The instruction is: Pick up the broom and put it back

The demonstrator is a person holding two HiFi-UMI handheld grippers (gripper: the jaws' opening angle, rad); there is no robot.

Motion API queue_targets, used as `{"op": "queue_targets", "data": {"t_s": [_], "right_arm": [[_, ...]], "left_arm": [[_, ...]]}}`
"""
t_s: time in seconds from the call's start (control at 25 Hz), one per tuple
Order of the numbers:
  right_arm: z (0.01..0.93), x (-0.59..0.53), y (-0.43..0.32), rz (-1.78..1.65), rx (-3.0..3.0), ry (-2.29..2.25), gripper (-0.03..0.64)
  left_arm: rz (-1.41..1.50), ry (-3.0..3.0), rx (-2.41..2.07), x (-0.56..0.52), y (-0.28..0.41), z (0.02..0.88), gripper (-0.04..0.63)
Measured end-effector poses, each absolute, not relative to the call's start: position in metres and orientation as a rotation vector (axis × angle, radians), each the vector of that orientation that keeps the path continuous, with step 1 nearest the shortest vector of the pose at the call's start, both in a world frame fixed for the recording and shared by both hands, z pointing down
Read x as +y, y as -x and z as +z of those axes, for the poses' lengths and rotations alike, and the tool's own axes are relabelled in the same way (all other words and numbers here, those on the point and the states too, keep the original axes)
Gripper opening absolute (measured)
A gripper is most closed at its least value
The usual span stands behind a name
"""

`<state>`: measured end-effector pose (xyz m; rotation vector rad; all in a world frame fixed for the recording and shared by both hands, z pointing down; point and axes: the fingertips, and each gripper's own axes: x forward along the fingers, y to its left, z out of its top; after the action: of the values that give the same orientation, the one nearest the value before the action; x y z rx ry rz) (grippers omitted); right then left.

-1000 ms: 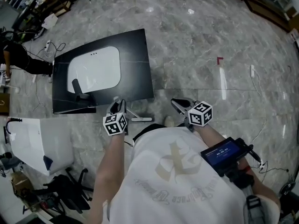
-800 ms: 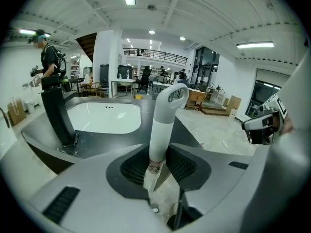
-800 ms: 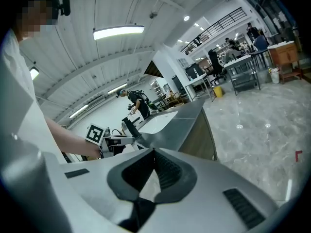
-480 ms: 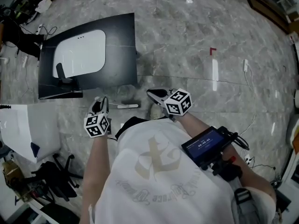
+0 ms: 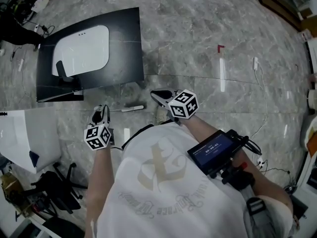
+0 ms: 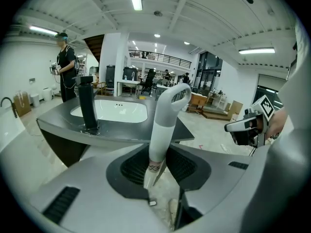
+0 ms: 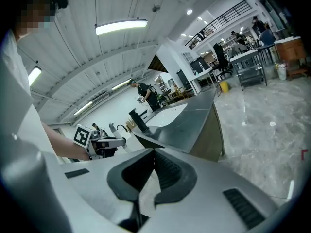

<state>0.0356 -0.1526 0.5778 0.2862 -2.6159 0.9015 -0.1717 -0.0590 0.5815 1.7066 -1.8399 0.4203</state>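
Observation:
The broom's white handle (image 6: 163, 123), with a loop at its top end, stands upright between the jaws of my left gripper (image 6: 156, 154), which is shut on it. In the head view the left gripper (image 5: 100, 115) is low left, and a piece of the white handle (image 5: 131, 107) shows to its right. The broom's head is hidden. My right gripper (image 5: 159, 96) hangs to the right of the handle, apart from it. In its own view the right gripper (image 7: 154, 154) has its tips together and nothing between them.
A black counter (image 5: 126, 43) with a white sink (image 5: 81, 51) and a black tap (image 5: 61, 71) stands ahead on the left. A white bin (image 5: 29, 143) and a black stand (image 5: 57, 192) lie at the lower left. Cables and a red mark (image 5: 219, 47) are on the marble floor. A person (image 6: 65, 64) stands beyond the counter.
Both grippers have shifted left in the head view, and the counter now sits farther up and away. The left gripper has kept its hold on the handle.

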Motion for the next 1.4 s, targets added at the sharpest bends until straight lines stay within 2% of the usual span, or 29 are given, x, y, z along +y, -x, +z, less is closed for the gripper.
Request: {"op": "queue_targets", "data": {"t_s": [0.4, 0.88, 1.4], "right_arm": [[0.571, -0.116, -0.006, 0.837, -2.602, -0.242, 0.017], [0.553, -0.069, 0.024, 0.753, -2.62, -0.128, 0.017], [0.542, 0.021, 0.073, 0.661, -2.662, -0.034, 0.017]], "left_arm": [[0.299, -1.668, -1.906, -0.003, 0.193, 0.568, 0.114], [0.26, -1.749, -1.984, 0.044, 0.178, 0.522, 0.114], [0.269, -1.708, -2.077, 0.162, 0.211, 0.514, 0.114]]}}
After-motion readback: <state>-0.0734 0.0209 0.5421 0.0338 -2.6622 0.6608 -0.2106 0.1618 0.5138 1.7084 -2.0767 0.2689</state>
